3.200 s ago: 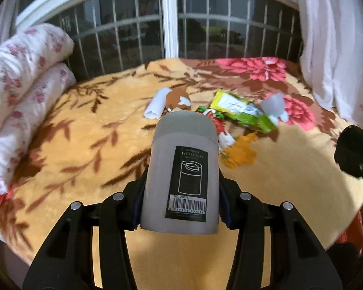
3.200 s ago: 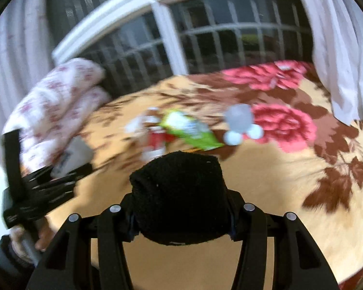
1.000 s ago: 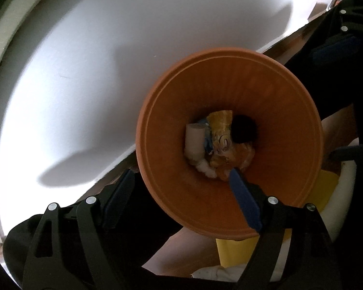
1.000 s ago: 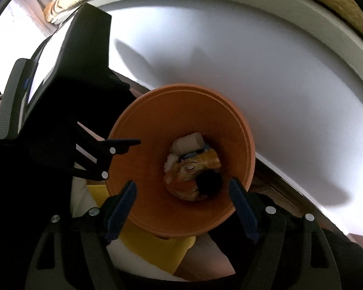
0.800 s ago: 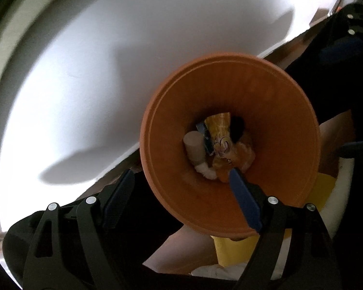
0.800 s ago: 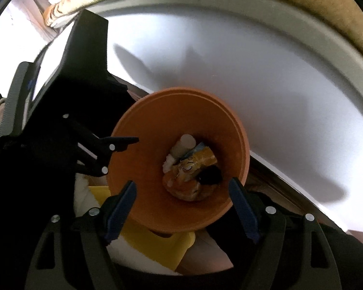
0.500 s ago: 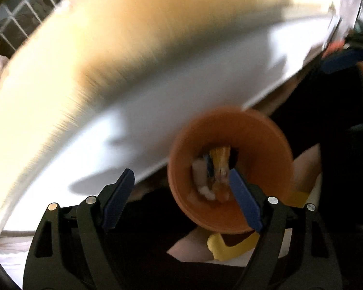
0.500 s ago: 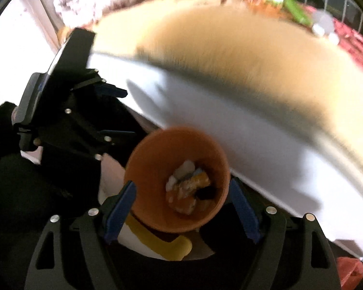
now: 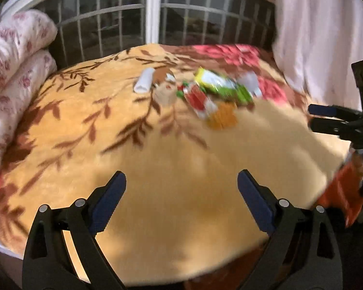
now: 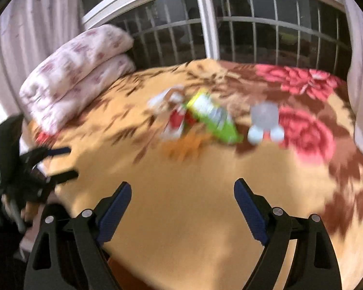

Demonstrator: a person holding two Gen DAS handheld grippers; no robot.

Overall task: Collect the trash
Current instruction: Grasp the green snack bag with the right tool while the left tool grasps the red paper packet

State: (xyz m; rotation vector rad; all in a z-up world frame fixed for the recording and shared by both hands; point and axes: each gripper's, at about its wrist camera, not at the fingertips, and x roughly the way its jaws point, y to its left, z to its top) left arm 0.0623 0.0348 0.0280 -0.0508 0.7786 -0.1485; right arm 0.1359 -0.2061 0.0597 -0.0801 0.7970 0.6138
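Trash lies in a heap in the middle of the bed: a green and yellow snack bag [image 9: 221, 85] [image 10: 213, 118], a red and white wrapper [image 9: 198, 101] [image 10: 175, 120], an orange wrapper [image 9: 222, 117] [image 10: 184, 145], a white roll [image 9: 144, 82] and a grey item [image 10: 263, 118] [image 9: 250, 82]. My left gripper [image 9: 181, 198] hangs over the bed's near edge, its jaws opening with nothing between them. My right gripper [image 10: 182, 204] also hangs there, its jaws opening and empty. Each gripper shows in the other's view, the right gripper [image 9: 338, 120] at the right edge, the left gripper [image 10: 31, 166] at the left. Both views are motion-blurred.
A yellow floral blanket [image 9: 157, 169] covers the bed. A folded pink-flowered quilt [image 9: 9, 72] [image 10: 77, 67] lies at the left. A barred window [image 9: 152, 21] stands behind the bed and white curtains [image 9: 321, 31] hang beside it. Something orange [image 9: 341, 193] shows low at the bed's right edge.
Both grippers rose from over the orange bin beside the bed, tilted up, and now look across the bed. Their jaws stand wider. The held grey tube and black item are gone.
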